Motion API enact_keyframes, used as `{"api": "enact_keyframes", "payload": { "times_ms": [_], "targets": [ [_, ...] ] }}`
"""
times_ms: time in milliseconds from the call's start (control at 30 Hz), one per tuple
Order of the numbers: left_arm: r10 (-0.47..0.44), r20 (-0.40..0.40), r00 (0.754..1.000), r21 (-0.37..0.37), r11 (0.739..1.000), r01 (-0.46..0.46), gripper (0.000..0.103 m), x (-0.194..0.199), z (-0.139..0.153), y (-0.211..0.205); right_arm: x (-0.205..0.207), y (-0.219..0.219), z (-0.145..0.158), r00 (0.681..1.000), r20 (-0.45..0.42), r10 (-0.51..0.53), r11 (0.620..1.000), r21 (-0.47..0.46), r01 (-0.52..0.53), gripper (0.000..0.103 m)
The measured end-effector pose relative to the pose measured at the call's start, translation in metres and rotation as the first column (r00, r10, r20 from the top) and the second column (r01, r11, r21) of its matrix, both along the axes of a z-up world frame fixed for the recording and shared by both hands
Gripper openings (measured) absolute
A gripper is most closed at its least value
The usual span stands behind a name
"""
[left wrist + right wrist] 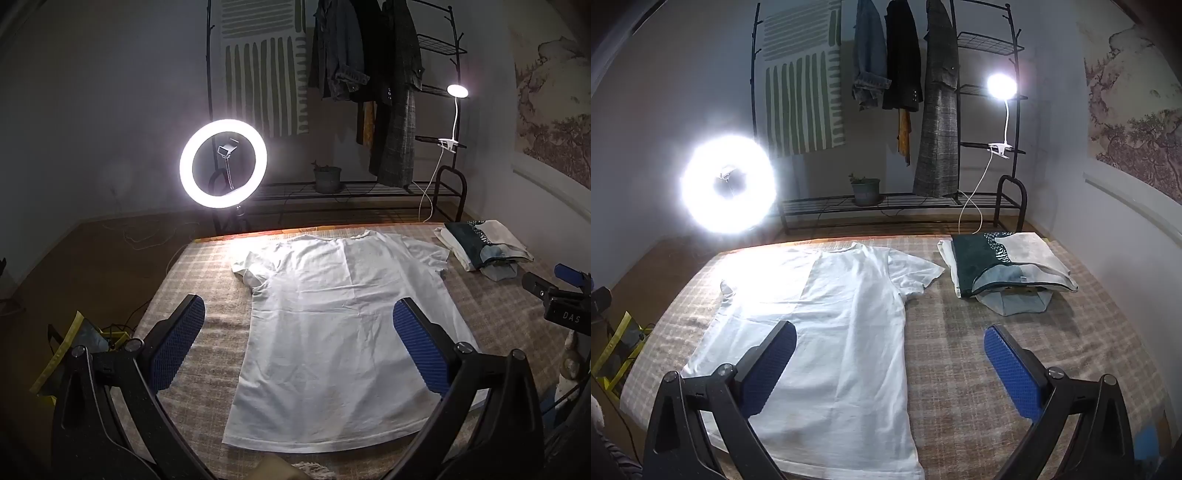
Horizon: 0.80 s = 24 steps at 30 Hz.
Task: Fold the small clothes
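Left wrist view, shirt: a white t-shirt (332,325) lies flat and face-down-ish on the plaid surface (207,273), collar at the far edge and hem nearest the camera. No fold in it anywhere that I can see.
Left wrist view, left gripper: the left gripper (299,343) hangs above the lower half of the shirt with fingers wide apart and nothing between them. One blue pad sits over the bare plaid, the other over the cloth.
Left wrist view, other stuff: part of the right gripper (554,295) pokes in from the right edge, and you can't tell from here how its fingers stand. A ring light (222,161) glares behind the far edge.
Right wrist view, right gripper: fingers spread wide too, holding nothing. It hovers by the shirt's right side edge, one pad over the cloth and one over the plaid.
Right wrist view, pile: a folded stack of clothes (1004,262) sits at the far right corner, just beside the shirt's right sleeve (916,273) but apart from it.
Right wrist view, background: a clothes rack (905,92) with jackets and a clip lamp (1001,86).
Progress guess: some pieces look already done, going by the stack. This shirt is only spread out, so sleeves in, body fold and stacking are all left.
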State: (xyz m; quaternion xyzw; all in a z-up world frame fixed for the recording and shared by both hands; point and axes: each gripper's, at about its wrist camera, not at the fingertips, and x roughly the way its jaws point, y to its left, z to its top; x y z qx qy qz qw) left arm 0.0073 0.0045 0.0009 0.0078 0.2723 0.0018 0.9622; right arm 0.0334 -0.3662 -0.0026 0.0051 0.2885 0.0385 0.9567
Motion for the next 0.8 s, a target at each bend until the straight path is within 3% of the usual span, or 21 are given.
{"api": "enact_keyframes", "payload": {
  "times_ms": [800],
  "targets": [
    [0.000,0.019,1.000,0.004,1.000,0.000,0.103,-0.015,0.000,-0.013,0.000,0.005,0.000,1.000,0.004,0.000,1.000,-0.023,0.000,0.103]
  ]
}}
